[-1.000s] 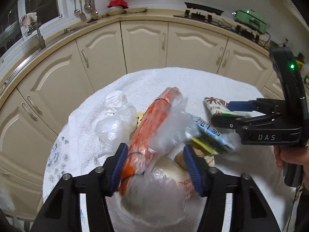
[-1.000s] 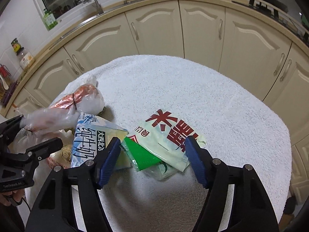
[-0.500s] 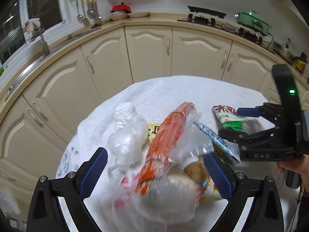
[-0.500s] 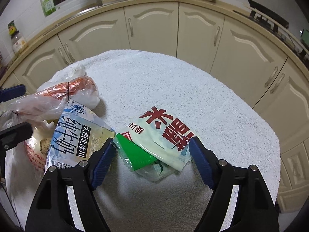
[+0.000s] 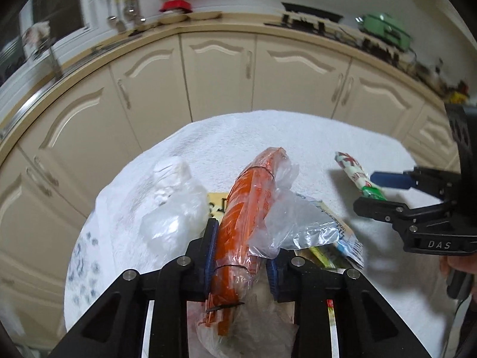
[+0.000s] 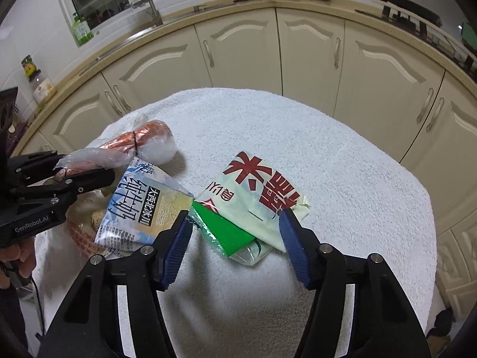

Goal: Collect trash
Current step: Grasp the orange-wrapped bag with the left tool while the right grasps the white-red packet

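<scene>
Right wrist view showed my right gripper (image 6: 235,246) closing, pads not yet pressing, astride the green-and-white wrapper (image 6: 253,205) lying flat just ahead, its long axis running diagonally across my jaws; my left gripper (image 5: 240,256) was closing onto the orange wrapper (image 5: 247,208)

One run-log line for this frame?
left claw: closing on orange wrapper | right claw: closing, straddling green-white packet, no contact

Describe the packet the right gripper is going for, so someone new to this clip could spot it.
On the white towel-covered table, look at its front, between the closing jaws of the right gripper. The pale green packet lies flat there, apart from the pile on the left; only it bears big red characters and a green corner.
</scene>
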### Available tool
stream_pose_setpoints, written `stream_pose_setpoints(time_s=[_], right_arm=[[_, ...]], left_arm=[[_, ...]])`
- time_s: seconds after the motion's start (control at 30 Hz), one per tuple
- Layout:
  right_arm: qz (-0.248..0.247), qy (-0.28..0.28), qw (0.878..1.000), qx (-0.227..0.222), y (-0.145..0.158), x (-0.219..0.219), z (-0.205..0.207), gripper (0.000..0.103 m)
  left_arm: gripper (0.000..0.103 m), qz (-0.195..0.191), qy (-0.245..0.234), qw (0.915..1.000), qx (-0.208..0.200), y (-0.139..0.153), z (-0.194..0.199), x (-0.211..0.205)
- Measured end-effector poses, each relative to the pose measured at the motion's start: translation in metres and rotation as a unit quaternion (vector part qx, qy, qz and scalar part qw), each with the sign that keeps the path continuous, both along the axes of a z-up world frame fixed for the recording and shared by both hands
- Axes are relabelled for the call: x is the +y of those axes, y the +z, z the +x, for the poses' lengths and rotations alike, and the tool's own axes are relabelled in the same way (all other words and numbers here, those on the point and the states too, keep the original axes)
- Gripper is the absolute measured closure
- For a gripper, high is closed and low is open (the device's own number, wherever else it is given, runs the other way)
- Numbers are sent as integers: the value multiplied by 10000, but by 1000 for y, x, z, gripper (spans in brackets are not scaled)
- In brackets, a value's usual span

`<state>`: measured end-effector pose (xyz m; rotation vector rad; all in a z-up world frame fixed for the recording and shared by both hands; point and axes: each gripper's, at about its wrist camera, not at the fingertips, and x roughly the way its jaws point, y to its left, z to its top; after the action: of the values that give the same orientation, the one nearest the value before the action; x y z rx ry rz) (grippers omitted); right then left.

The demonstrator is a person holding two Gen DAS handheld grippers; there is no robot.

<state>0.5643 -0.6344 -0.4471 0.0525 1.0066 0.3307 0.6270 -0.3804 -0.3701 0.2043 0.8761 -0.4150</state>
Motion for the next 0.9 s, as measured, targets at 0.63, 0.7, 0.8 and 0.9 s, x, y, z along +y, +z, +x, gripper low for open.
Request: stream_pose_setpoints(time_s=[0.63, 0.7, 0.8, 0.9], right_arm=[[426, -422, 9982, 83, 6, -23, -34, 20], [395, -524, 9978, -1, 10, -22, -27, 15], [281, -624, 9976, -80, 10, -14, -6, 15], [-16, -548, 9985, 78, -4, 3, 23, 15]], left_arm=[[79, -992, 633, 9912, -605, 4, -106, 54], [79, -1083, 701, 9900, -571, 5, -113, 64], [79, -1085, 786, 9892, -595, 13, -120, 70], [79, -1123, 825, 9885, -590, 16, -124, 72]])
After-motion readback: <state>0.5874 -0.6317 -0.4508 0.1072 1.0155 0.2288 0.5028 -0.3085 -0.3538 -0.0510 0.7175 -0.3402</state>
